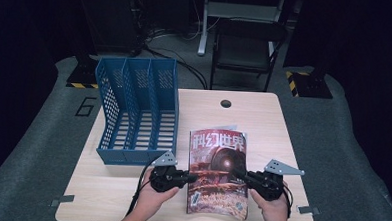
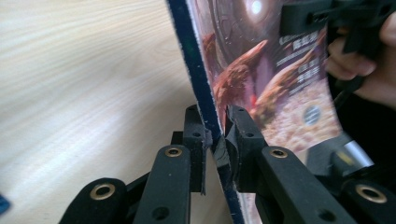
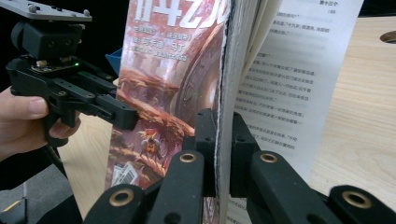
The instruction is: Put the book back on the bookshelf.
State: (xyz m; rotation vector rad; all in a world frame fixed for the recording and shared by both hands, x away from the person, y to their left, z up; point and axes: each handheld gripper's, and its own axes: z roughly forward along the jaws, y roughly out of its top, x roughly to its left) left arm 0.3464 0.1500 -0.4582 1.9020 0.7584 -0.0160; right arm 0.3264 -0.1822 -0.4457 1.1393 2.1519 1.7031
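A magazine (image 1: 217, 156) with a reddish sci-fi cover and white Chinese title is at the front middle of the wooden table (image 1: 268, 123), held from both sides. My left gripper (image 1: 193, 178) is shut on its dark spine edge (image 2: 198, 84), one jaw on each face (image 2: 217, 133). My right gripper (image 1: 237, 173) is shut on the opposite, open edge, its jaws pinching the cover and several pages (image 3: 223, 135). A loose printed page (image 3: 289, 84) fans out beyond the right jaw. In each gripper view the other gripper appears across the cover (image 3: 126, 116) (image 2: 303, 18).
A blue perforated file rack (image 1: 134, 113) with three slots stands at the table's back left, close to my left hand. A round cable hole (image 1: 226, 103) is at the far edge. A dark chair (image 1: 247, 47) stands behind the table.
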